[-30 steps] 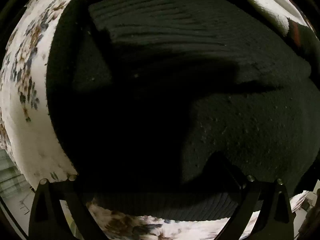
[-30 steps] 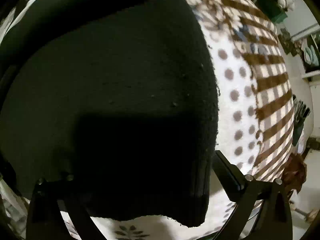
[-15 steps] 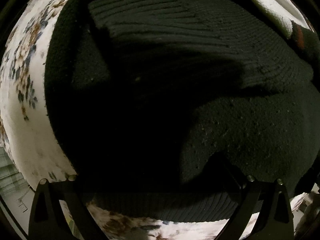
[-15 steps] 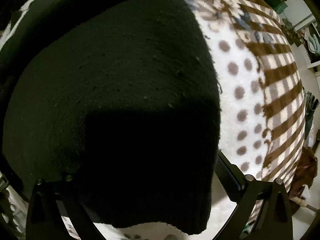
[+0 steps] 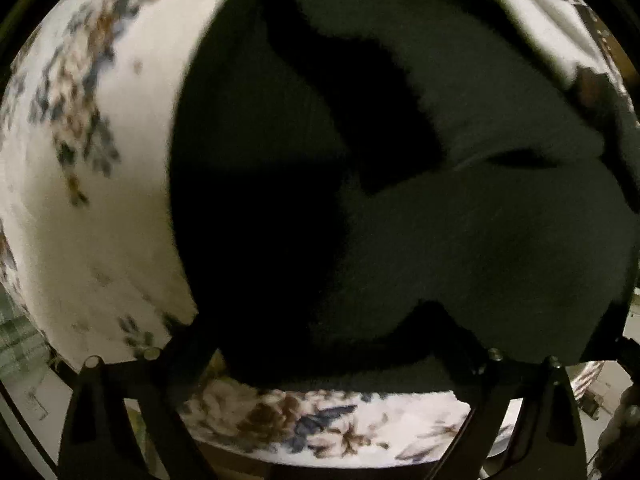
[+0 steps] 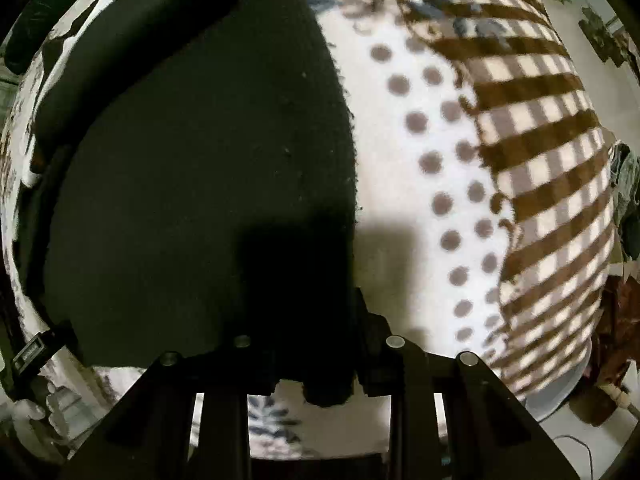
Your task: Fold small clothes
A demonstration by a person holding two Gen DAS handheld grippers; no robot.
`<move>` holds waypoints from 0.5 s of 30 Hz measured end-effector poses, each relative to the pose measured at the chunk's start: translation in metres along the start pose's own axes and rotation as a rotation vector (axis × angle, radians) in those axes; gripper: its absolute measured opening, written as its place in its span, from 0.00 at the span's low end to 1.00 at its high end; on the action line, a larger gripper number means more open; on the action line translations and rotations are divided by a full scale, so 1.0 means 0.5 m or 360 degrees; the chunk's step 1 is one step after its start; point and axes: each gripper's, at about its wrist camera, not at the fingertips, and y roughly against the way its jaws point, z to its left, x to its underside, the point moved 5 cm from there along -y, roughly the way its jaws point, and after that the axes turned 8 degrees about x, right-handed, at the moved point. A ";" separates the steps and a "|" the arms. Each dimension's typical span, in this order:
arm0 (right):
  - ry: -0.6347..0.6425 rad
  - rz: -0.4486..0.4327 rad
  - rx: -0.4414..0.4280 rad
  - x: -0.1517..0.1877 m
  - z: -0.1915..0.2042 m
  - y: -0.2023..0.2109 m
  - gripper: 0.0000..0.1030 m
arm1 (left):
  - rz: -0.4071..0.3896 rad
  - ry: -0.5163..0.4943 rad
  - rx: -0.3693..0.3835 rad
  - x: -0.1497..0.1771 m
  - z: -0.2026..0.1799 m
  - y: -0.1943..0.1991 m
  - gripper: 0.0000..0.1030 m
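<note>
I am looking at a black knit top point(image 6: 192, 184) that is lying on a soft blanket point(image 6: 404, 240) with dots, checks and flowers. My right tool point(image 6: 316, 344) is pressing its two fingers close together and is pinching the near corner of the black knit top, right at its right edge. My left tool point(image 5: 320, 344) is keeping its fingers spread wide apart, and the near hem of the top is lying between them. This view is blurry. A fold of the top is bunching up on the right side.
</note>
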 end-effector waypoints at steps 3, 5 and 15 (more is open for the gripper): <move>-0.0195 -0.0043 -0.0081 -0.020 -0.022 0.073 0.32 | -0.0110 -0.0111 -0.0017 -0.025 -0.034 0.071 0.95; -0.0355 -0.0134 -0.0234 -0.052 -0.024 0.130 0.49 | -0.0184 -0.0167 -0.0029 -0.052 -0.059 0.104 0.95; -0.0707 -0.0295 -0.0383 -0.360 0.063 0.129 0.59 | -0.0225 -0.0244 -0.0043 -0.210 -0.107 0.096 0.95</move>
